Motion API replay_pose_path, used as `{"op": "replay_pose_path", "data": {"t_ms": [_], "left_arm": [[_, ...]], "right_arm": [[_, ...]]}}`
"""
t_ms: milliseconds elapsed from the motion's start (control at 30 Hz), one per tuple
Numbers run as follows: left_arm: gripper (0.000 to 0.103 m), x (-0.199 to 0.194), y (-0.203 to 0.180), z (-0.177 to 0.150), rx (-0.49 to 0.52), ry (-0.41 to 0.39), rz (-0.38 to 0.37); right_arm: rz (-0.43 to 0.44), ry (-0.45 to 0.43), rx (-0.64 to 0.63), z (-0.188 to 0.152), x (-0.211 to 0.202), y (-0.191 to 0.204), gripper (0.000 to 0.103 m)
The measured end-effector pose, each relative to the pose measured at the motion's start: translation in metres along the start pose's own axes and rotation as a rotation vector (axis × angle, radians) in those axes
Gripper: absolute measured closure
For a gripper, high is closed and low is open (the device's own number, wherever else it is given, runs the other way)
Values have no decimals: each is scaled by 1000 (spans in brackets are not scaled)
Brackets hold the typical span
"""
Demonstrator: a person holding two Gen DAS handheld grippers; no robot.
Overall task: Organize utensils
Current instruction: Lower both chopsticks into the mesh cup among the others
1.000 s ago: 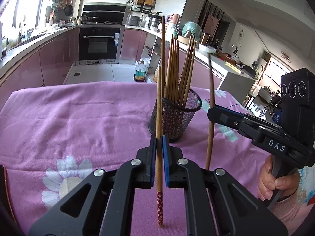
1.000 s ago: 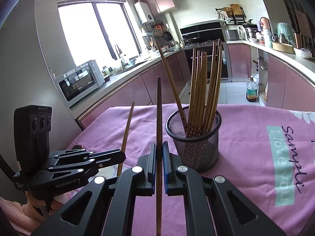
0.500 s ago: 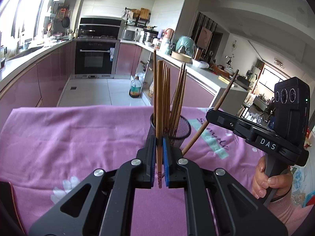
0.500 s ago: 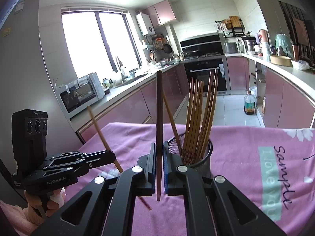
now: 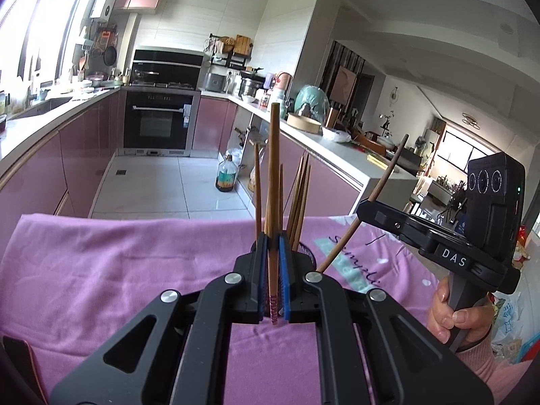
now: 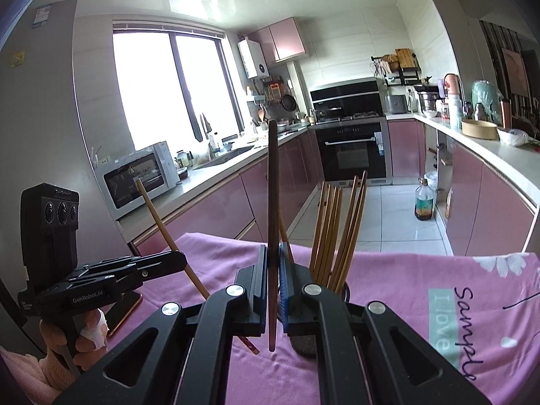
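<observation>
We hold one slim brown wooden chopstick (image 5: 273,182) clamped in each tongs, left tongs (image 5: 272,263) and right tongs (image 6: 272,270), lifted to drop into the black mesh cup (image 6: 303,341).

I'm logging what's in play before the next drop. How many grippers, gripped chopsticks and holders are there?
Grippers: 2, the left gripper and the right gripper
Gripped chopsticks: 2, the light chopstick in the left and the dark chopstick in the right
Mesh holder: 1
Total: 5
The bunched chopsticks standing in the holder overlap too much to count.
</observation>
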State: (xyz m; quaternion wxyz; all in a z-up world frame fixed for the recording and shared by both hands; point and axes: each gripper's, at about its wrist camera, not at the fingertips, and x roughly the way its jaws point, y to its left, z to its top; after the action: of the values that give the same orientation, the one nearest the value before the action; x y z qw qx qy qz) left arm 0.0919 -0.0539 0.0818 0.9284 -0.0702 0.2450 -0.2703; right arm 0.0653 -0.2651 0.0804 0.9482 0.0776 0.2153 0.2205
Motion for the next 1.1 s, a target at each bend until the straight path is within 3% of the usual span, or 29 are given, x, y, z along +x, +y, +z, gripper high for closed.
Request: {"op": "replay_pose_path", "data": {"t_ms": [633, 1100], "left_arm": [[96, 1, -29, 37, 84, -90, -1], [96, 32, -43, 28, 125, -2, 32]], "right_arm": [[-20, -87, -37, 35, -7, -3, 98], [-53, -50, -5, 34, 22, -17, 98]]}}
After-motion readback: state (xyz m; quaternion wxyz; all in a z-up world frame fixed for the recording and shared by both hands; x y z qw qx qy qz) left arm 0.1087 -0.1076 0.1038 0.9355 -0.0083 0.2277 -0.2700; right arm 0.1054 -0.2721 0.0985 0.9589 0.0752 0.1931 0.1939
